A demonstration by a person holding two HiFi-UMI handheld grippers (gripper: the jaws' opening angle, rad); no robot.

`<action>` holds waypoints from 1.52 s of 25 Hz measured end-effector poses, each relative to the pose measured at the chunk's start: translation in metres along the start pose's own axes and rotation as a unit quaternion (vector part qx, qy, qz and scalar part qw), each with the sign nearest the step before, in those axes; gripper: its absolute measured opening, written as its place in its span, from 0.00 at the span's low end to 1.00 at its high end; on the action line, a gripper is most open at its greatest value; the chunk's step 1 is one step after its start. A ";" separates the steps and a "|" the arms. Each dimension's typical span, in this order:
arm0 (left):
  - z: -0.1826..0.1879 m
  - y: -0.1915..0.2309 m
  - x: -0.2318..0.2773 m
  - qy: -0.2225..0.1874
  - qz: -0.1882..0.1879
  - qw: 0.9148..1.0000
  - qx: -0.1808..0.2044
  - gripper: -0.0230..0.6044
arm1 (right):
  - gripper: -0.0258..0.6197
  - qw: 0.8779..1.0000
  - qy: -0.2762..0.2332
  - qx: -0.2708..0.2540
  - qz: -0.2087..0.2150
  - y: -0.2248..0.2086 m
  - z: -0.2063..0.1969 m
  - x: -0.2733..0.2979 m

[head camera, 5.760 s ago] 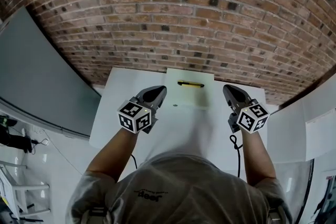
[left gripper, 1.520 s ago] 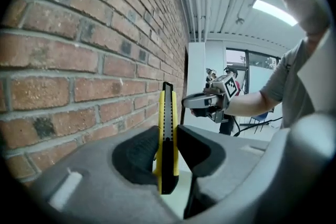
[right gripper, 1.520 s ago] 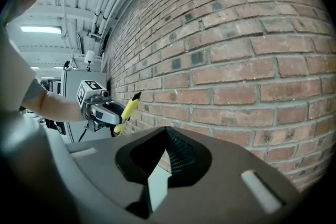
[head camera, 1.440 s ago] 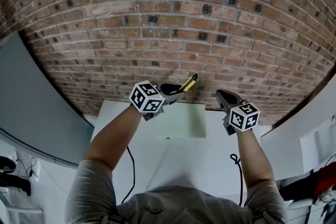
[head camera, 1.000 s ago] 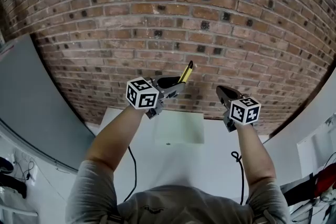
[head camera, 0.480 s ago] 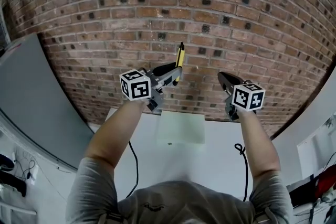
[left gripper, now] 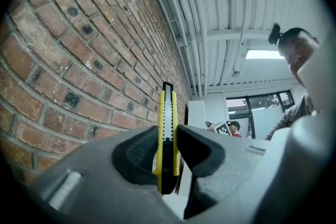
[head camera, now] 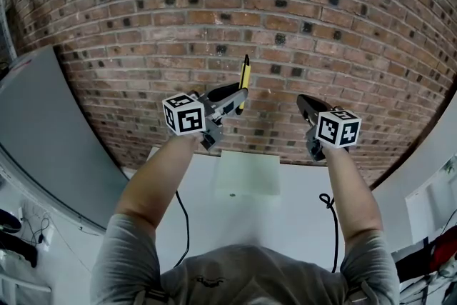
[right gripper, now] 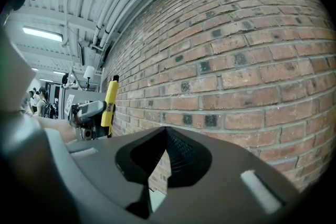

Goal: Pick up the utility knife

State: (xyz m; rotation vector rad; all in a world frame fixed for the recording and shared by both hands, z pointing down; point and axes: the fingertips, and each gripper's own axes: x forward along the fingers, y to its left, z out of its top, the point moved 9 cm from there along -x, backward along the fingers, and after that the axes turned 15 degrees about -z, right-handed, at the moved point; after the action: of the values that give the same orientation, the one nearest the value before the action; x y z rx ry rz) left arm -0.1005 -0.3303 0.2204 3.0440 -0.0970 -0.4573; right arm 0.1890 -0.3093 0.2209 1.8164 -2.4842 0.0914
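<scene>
The yellow and black utility knife (head camera: 244, 81) stands almost upright in the air in front of the brick wall, well above the table. My left gripper (head camera: 239, 98) is shut on its lower end. In the left gripper view both pads press the knife (left gripper: 167, 128) from the sides, and its tip points up past them. The right gripper view shows the knife (right gripper: 110, 102) off to the left. My right gripper (head camera: 303, 102) hangs at the same height to the right, its jaws shut with nothing between them (right gripper: 165, 131).
A brick wall (head camera: 300, 25) fills the background close ahead. Below lies a white table (head camera: 293, 214) with a pale green mat (head camera: 248, 175) at its far edge. A grey panel (head camera: 43, 132) stands at the left. A black cable (head camera: 328, 207) hangs from the right hand.
The knife has left the green mat and rose with my left gripper, tipping from slanted to nearly upright. My right gripper rose alongside. Over the last half second both stayed still.
</scene>
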 end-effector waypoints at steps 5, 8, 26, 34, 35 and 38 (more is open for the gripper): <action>0.000 -0.001 0.001 0.001 -0.003 1.000 0.000 0.22 | 0.05 1.000 -0.001 -0.002 -0.003 0.000 0.000 -0.001; 0.001 -0.001 0.002 0.002 -0.004 1.000 0.000 0.22 | 0.05 1.000 -0.001 -0.003 -0.003 0.000 0.001 -0.002; 0.003 -0.001 0.003 0.004 -0.009 1.000 0.003 0.22 | 0.05 1.000 -0.010 -0.023 -0.008 0.003 0.003 -0.003; 0.005 -0.001 0.006 0.003 -0.013 1.000 0.005 0.22 | 0.05 1.000 -0.009 -0.024 -0.006 0.002 0.004 -0.002; 0.005 0.000 0.006 0.003 -0.014 1.000 0.004 0.22 | 0.05 1.000 -0.009 -0.023 -0.005 0.002 0.004 -0.002; 0.005 0.001 0.007 0.004 -0.014 1.000 0.005 0.22 | 0.05 1.000 -0.009 -0.023 -0.005 0.002 0.004 -0.001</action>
State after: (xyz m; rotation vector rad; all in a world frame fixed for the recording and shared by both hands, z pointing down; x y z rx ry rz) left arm -0.0958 -0.3318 0.2137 3.0610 -0.0564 -0.4483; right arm 0.1874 -0.3086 0.2165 1.8194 -2.4679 0.0165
